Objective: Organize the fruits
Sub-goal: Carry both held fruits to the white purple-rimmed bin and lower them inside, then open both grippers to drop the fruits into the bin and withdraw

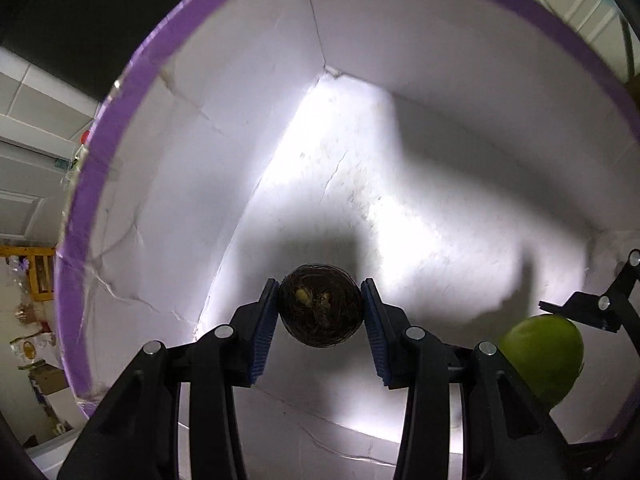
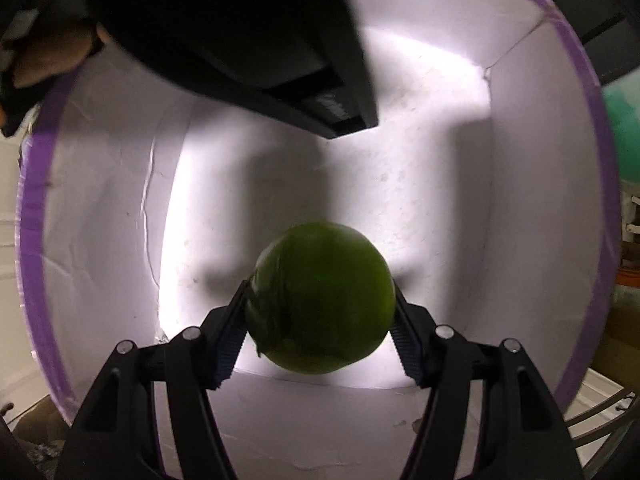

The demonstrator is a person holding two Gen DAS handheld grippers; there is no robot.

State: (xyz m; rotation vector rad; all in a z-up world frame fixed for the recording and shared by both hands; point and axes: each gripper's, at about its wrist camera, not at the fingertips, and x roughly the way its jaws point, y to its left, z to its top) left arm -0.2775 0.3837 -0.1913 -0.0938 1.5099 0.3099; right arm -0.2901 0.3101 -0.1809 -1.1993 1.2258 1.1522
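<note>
Left gripper (image 1: pixel 321 312) clamps dark round fruit (image 1: pixel 321 306), possibly passionfruit | right gripper (image 2: pixel 318 316) clamps green fruit (image 2: pixel 320 298)

The left tool (image 1: pixel 321 312) points down, its blue-padded fingers (image 1: pixel 266 332) closed on something round. The right tool (image 2: pixel 320 312) points down beside it, fingers (image 2: pixel 230 342) spread wider, clamped on a larger load.

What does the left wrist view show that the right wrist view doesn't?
Only the left wrist view shows the dark round fruit, clamped in the left gripper, plus the room outside the box at its left edge. Only the right wrist view shows the right gripper head-on, closed on its fruit, and a dark blurred mass overhead. Both show the green fruit and the white, purple-rimmed box interior.
</note>
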